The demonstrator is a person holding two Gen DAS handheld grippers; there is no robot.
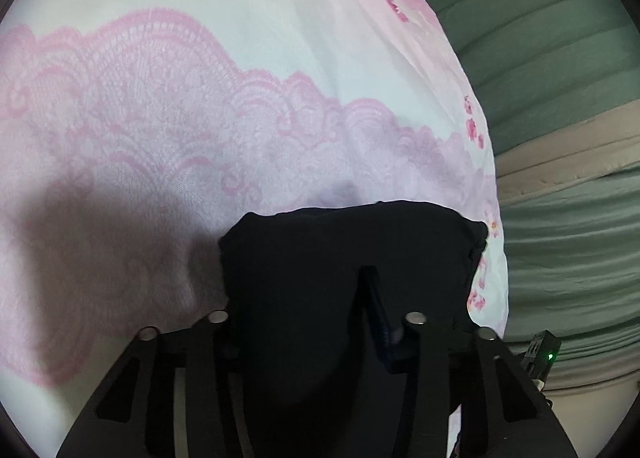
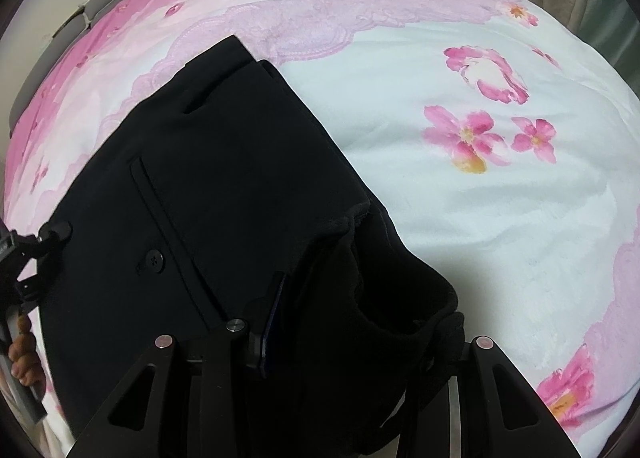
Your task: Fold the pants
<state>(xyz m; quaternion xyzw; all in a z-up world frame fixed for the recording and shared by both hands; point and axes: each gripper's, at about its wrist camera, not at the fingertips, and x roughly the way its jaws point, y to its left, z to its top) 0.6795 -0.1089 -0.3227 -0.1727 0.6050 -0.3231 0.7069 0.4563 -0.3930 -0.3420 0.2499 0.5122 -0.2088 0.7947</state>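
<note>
Black pants lie on a bed covered by a white and pink flowered sheet. In the right wrist view the garment fills the lower left and centre of the frame, running up to a squared corner at the upper centre-left. A slit pocket and a long welt seam show on its flat face, with a small black button low on the left. Toward the lower centre the cloth bunches into thick folds that rise to the camera.

The right tongs sit at the bottom of this view, pinching that bunched cloth: a blue-edged pad presses against the fabric on the left, while the other finger is buried under the folds at the right. At the far left edge part of the other tool's frame and a person's fingers on a handle appear over the sheet.

In the left wrist view a rounded end of the black pants covers the lower centre, lying on the lace-printed pink band of the sheet. The left tongs are partly closed, with cloth between them; one dark finger stands against the fabric on the right, and the left finger is lost in the black cloth, so it seems to be nipping the fold, though the contact itself is hard to make out. A grey shadow falls on the sheet at the lower left. Green bedding or drapery with a beige band fills the right side of that frame.
</note>
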